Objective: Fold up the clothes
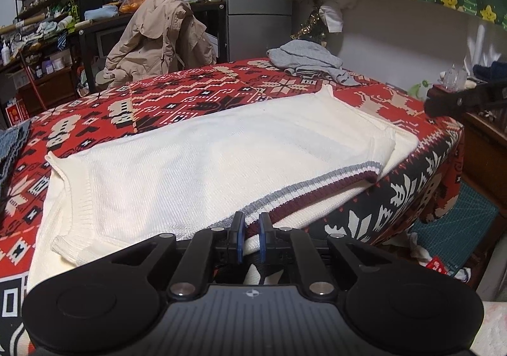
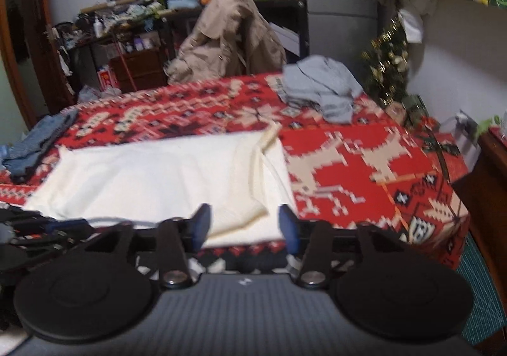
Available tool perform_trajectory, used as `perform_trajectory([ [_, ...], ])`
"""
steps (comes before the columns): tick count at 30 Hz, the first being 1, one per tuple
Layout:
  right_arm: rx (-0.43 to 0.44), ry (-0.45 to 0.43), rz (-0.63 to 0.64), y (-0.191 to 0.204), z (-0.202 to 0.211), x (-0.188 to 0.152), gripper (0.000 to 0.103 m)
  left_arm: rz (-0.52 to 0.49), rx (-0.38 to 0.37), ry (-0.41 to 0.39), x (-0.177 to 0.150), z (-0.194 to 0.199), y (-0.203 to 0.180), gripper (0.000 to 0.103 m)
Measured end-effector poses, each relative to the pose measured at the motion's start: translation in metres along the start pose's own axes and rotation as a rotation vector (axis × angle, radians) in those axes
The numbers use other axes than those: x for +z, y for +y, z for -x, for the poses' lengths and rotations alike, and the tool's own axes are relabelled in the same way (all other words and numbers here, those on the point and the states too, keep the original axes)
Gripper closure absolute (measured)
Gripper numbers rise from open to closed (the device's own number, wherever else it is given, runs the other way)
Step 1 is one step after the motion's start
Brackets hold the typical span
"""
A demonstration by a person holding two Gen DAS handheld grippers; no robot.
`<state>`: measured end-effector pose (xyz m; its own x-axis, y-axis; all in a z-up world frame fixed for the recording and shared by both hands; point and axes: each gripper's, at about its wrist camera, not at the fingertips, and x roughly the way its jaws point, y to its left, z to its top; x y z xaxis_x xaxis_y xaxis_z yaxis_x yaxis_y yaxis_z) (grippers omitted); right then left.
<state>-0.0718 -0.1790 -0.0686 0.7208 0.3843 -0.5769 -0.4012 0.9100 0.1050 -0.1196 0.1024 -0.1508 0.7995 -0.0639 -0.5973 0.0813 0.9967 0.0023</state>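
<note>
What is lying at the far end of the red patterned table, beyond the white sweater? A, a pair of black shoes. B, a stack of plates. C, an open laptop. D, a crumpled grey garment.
D: a crumpled grey garment sits on the red patterned table past the far edge of the white sweater, and the right wrist view shows the same grey heap there.
</note>
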Motion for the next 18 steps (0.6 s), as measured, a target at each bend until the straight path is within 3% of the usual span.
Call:
perform_trajectory([
  [5, -0.011, -0.063, 0.027, 0.021, 0.016, 0.008, 0.003, -0.011, -0.001, -0.002, 0.000, -0.001, -0.002, 0.092],
  [6, -0.016, -0.073, 0.041, 0.025, 0.019, 0.010, 0.001, -0.013, 0.000, -0.002, 0.001, -0.001, -0.002, 0.091],
  [11, -0.030, -0.094, 0.109, 0.041, 0.026, 0.018, 0.001, -0.023, 0.003, -0.006, 0.001, -0.002, -0.003, 0.086],
  [18, 0.031, -0.055, 0.157, 0.057, 0.021, 0.026, 0.001, -0.003, -0.028, -0.011, 0.002, -0.003, 0.002, 0.079],
])
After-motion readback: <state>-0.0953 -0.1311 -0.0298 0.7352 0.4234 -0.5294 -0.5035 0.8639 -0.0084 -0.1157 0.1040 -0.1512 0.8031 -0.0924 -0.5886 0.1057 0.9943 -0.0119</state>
